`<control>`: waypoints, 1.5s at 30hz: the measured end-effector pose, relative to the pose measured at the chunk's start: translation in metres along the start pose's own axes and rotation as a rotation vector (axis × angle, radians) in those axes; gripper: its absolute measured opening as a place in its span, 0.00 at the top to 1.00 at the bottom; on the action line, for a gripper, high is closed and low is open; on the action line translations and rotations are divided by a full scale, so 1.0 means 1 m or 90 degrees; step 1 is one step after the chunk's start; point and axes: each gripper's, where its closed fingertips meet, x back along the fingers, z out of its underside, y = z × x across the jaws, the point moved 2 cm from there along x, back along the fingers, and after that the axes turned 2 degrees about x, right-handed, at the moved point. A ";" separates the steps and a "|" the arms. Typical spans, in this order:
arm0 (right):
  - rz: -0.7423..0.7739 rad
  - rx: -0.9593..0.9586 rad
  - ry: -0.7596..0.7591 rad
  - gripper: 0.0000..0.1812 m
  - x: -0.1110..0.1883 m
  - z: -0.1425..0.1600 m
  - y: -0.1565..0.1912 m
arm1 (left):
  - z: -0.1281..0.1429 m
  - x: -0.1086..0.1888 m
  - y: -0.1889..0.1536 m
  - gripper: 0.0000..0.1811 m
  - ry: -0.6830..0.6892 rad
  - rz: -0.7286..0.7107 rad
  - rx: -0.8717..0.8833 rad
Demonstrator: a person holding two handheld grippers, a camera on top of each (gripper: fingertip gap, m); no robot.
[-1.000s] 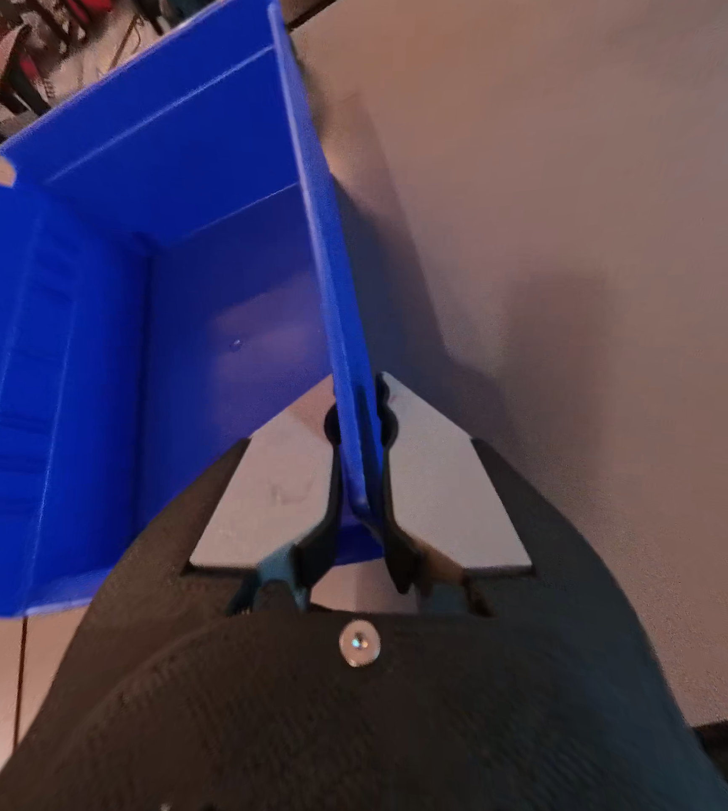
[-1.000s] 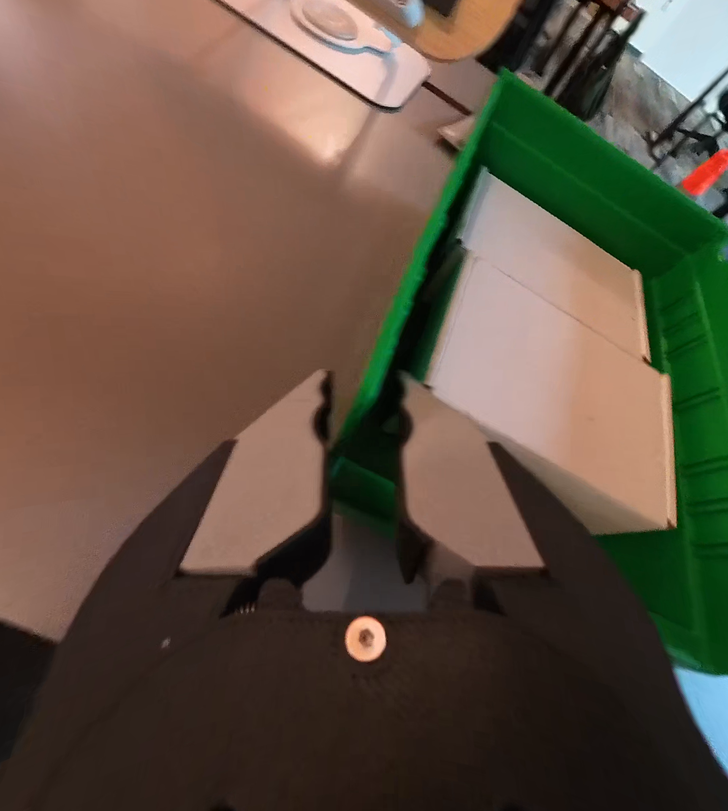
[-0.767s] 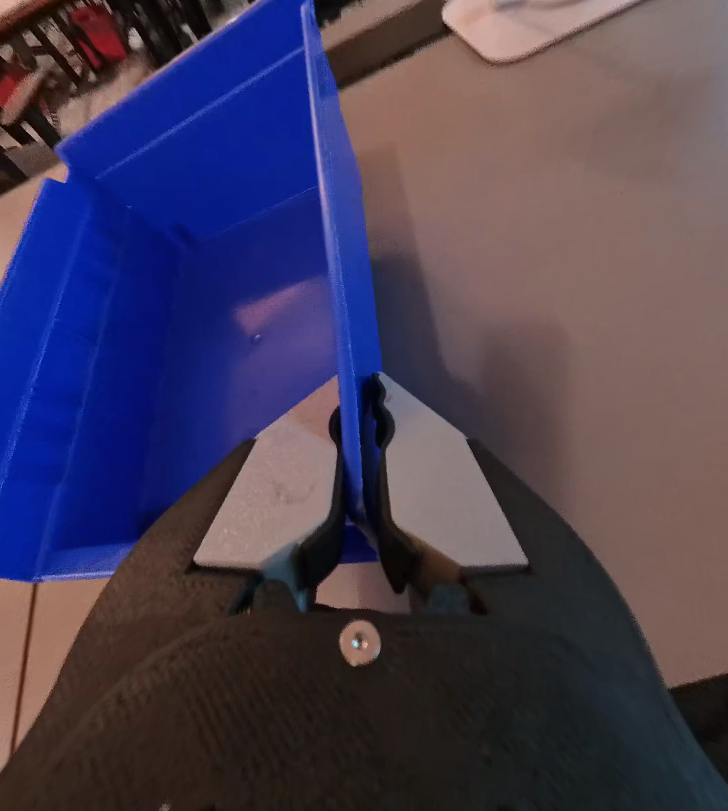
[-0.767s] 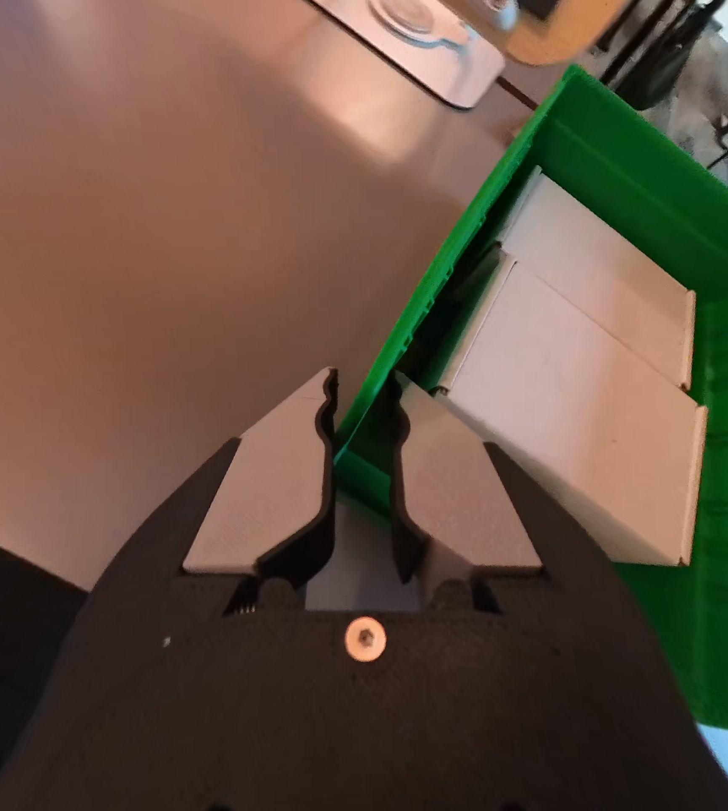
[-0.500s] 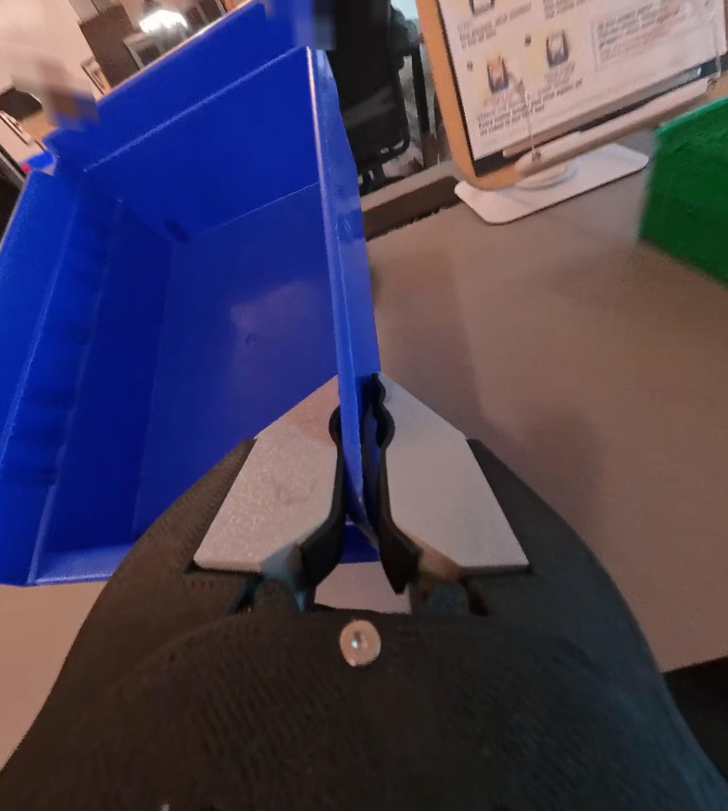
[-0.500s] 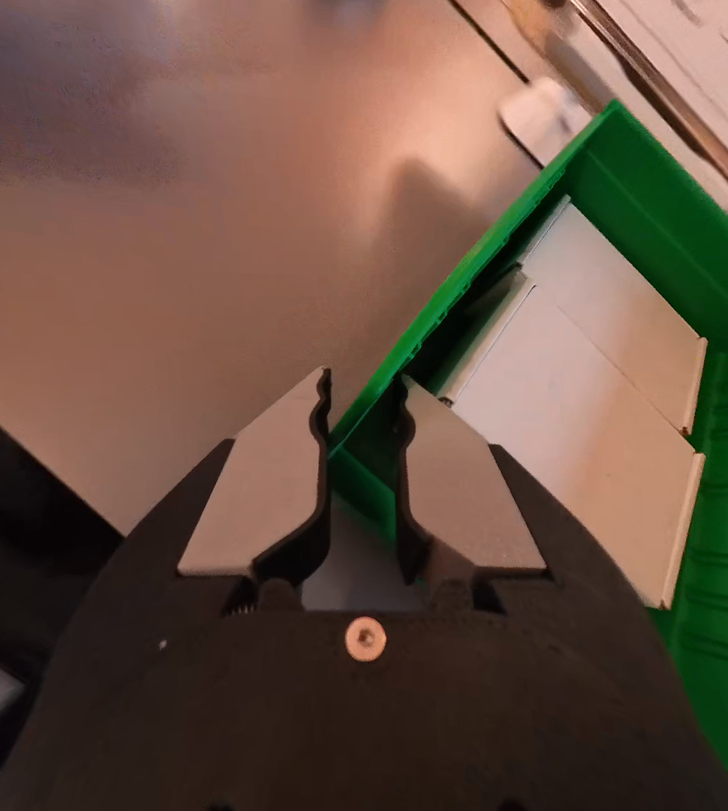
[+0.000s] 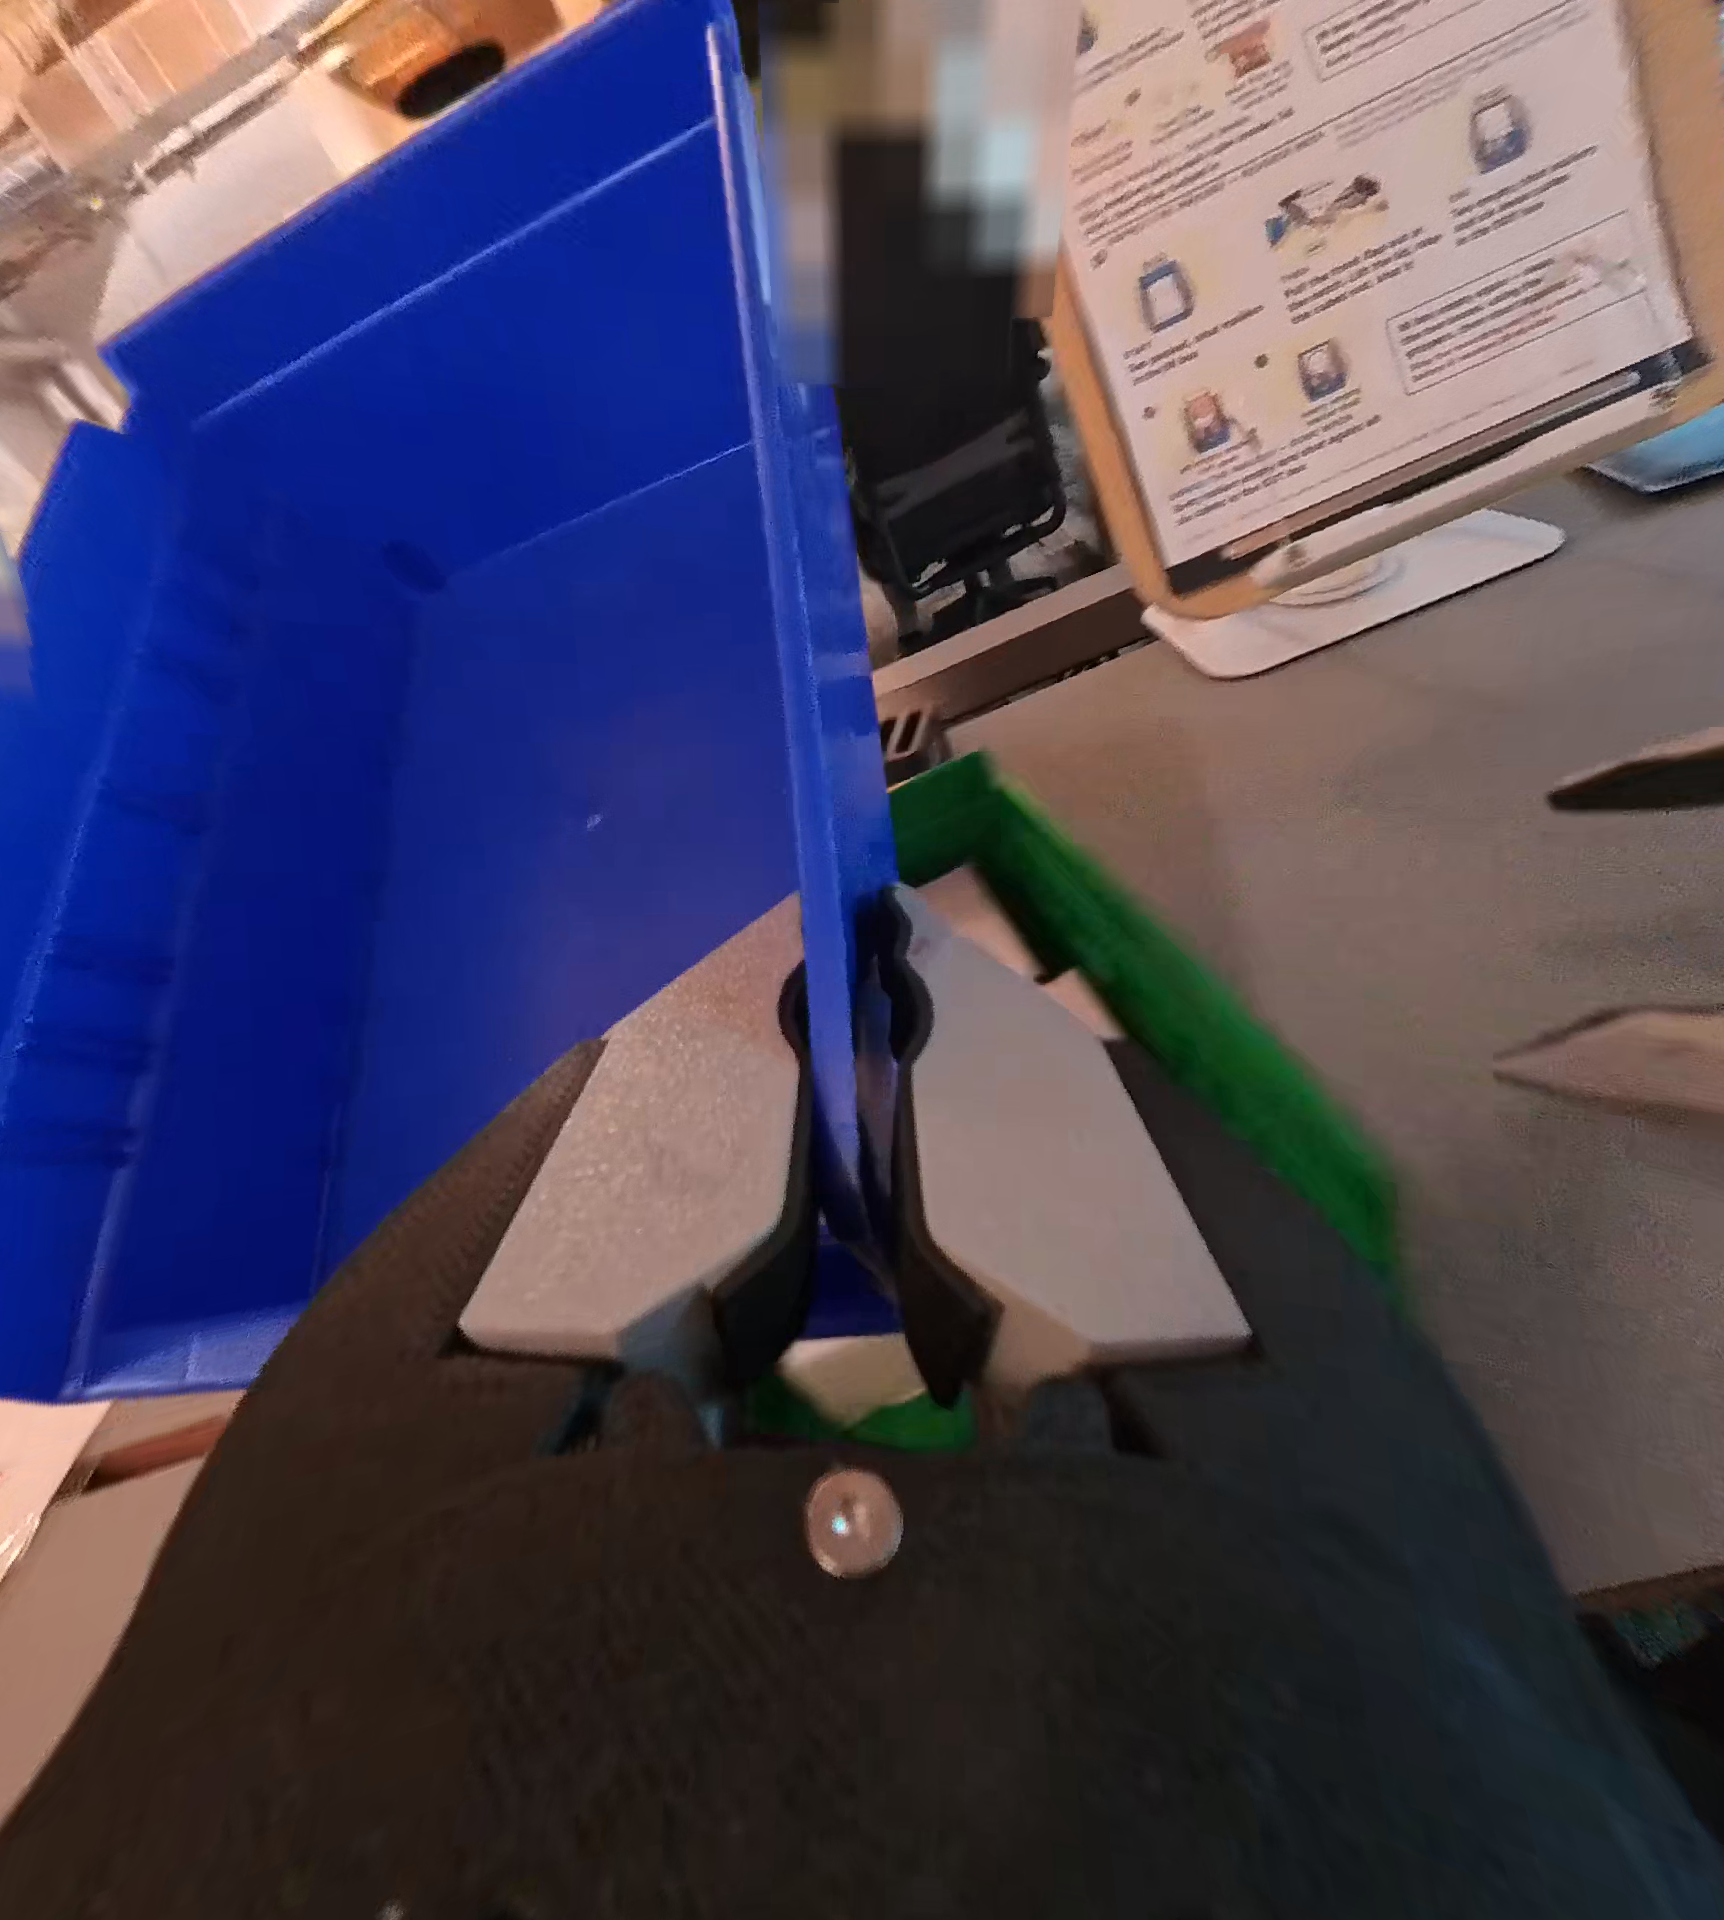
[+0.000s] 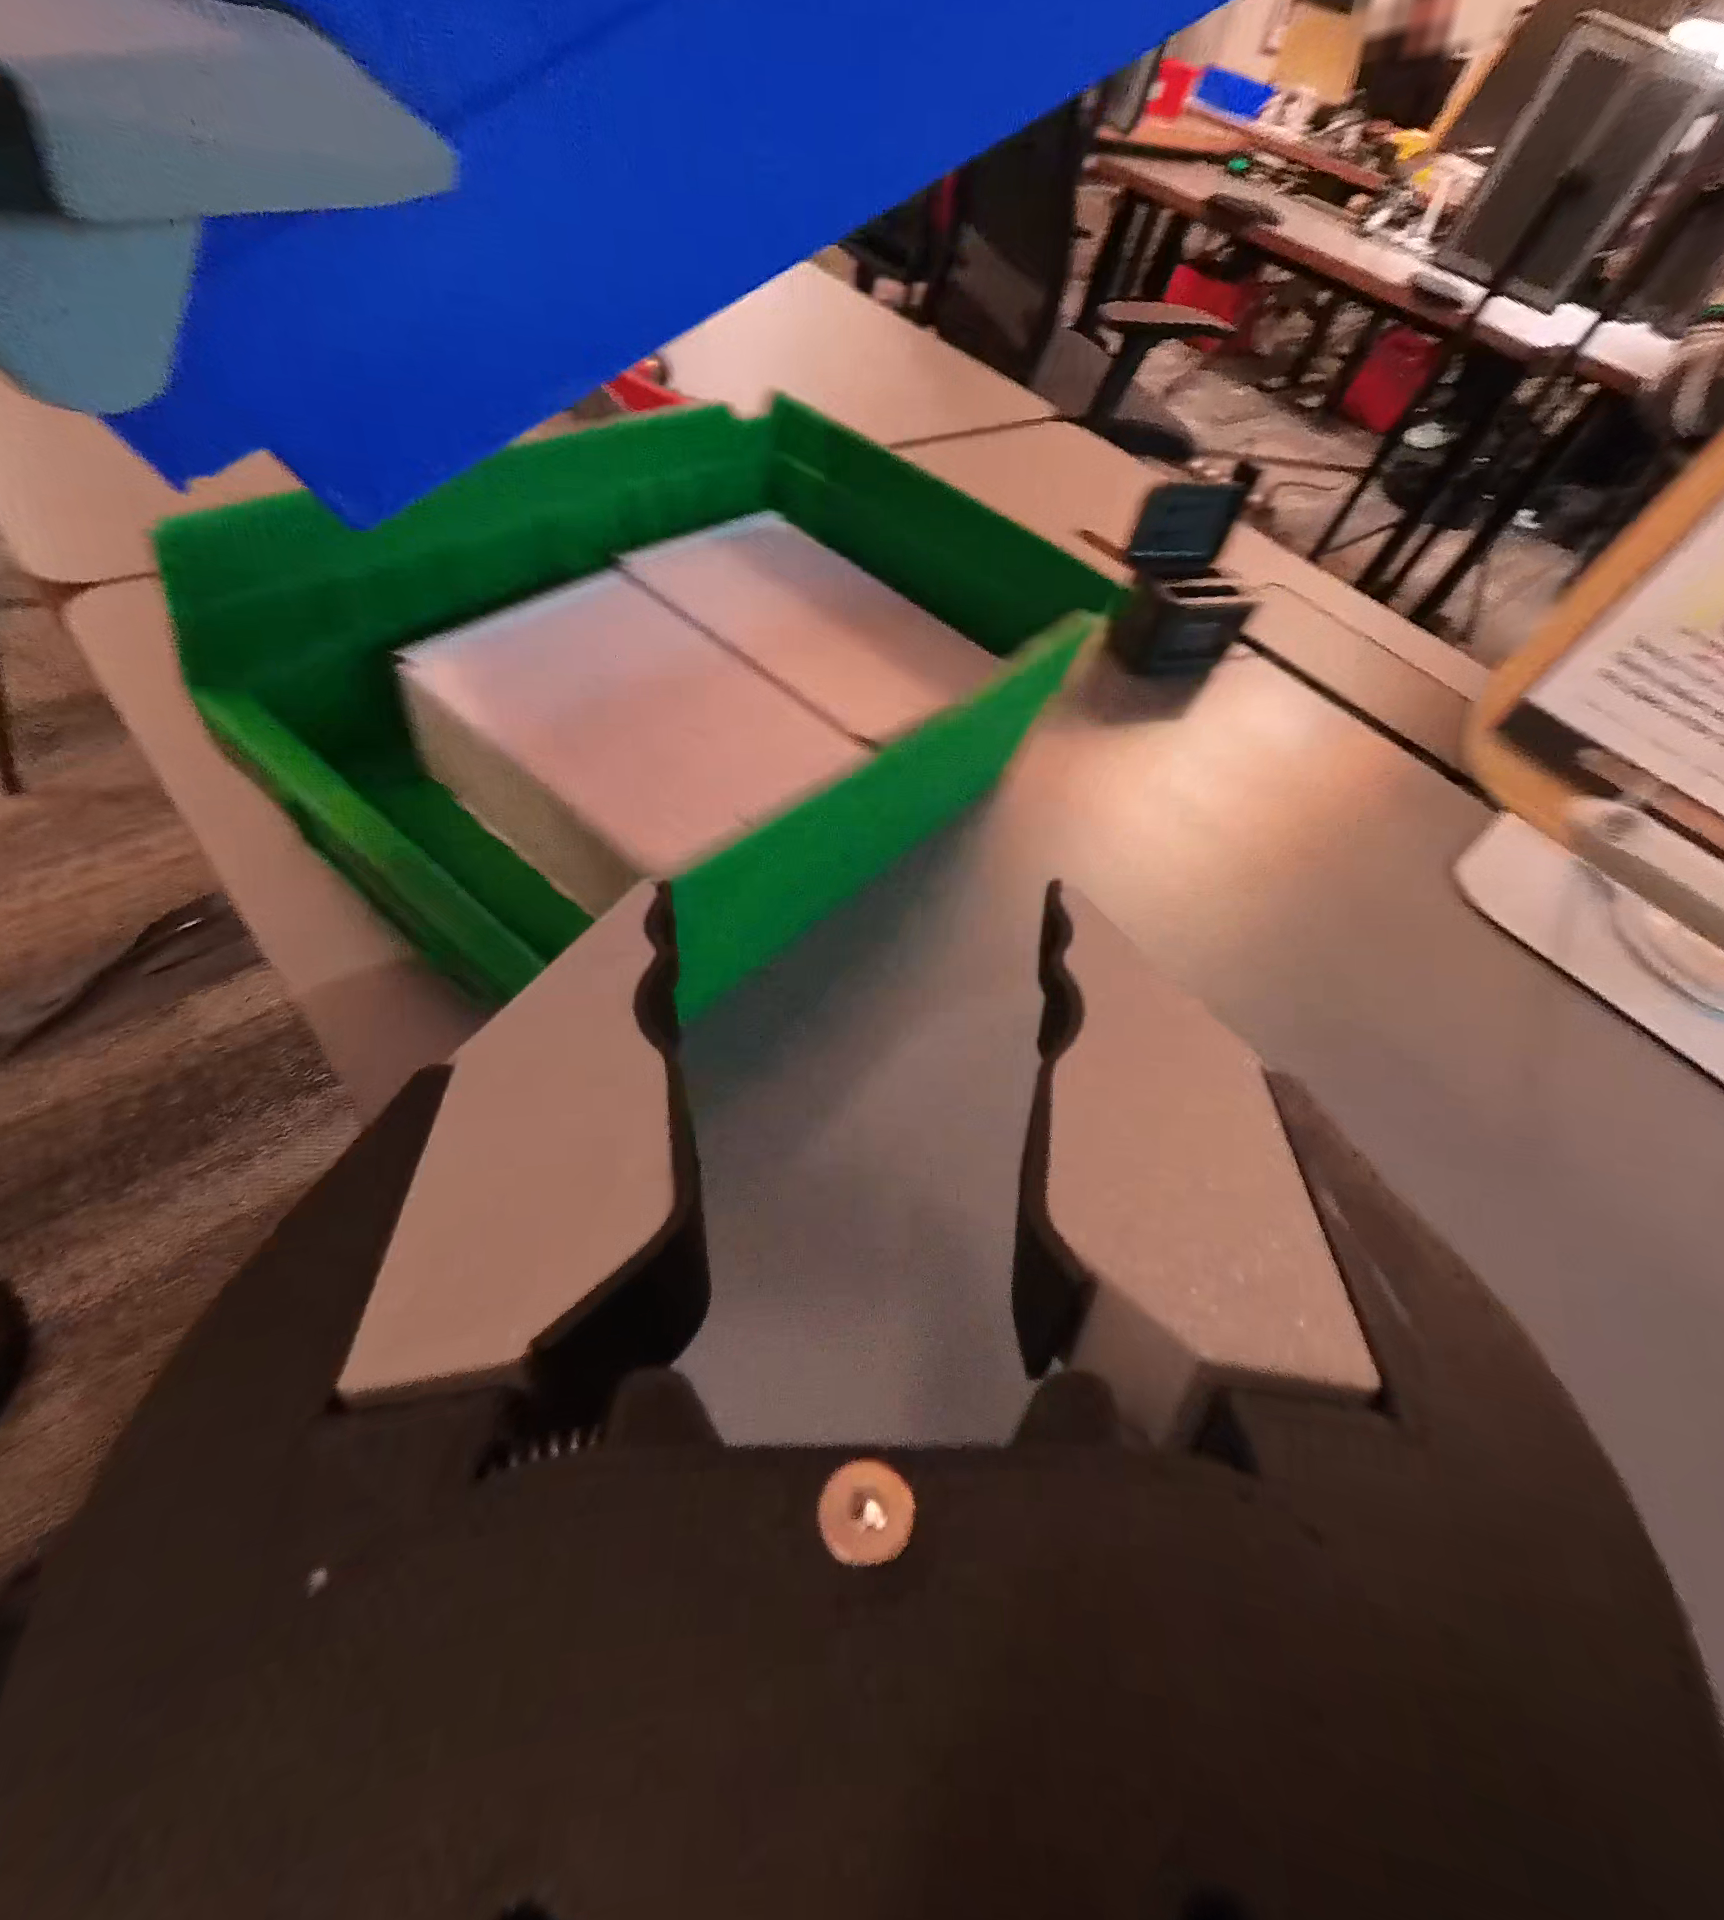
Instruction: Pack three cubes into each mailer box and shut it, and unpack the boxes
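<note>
My left gripper (image 7: 858, 940) is shut on the right wall of an empty blue bin (image 7: 370, 831) and holds it tilted in the air. The blue bin also fills the top of the right wrist view (image 8: 577, 208), above a green bin (image 8: 837, 831). Two shut white mailer boxes (image 8: 619, 717) (image 8: 816, 613) lie side by side in the green bin. My right gripper (image 8: 853, 914) is open and empty over the table, just short of the green bin's near wall. Its fingers (image 7: 1668, 1070) show at the right of the left wrist view. No cubes are in view.
A board with a printed sheet (image 7: 1357, 260) stands on a white base at the back of the grey table (image 8: 1253, 883). A small open black case (image 8: 1180, 582) sits behind the green bin. The green bin (image 7: 1201, 1039) lies under the blue one. Other tables and chairs stand beyond. My hands' fingertips stand some 15 cm from each other.
My right gripper let go of the green bin's wall, opened wide and drew back. My left gripper lifted the blue bin and carried it over toward the green bin.
</note>
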 end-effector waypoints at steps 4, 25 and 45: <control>0.078 0.017 0.010 0.64 0.039 0.022 -0.050 | -0.028 0.003 -0.062 0.97 -0.035 0.079 -0.039; 0.129 -0.046 0.146 0.63 0.215 0.125 -0.216 | 0.001 -0.048 -0.418 0.93 0.074 0.456 -0.111; 0.070 0.091 0.296 0.64 0.148 0.143 -0.142 | 0.113 -0.071 -0.078 0.53 0.336 0.105 0.057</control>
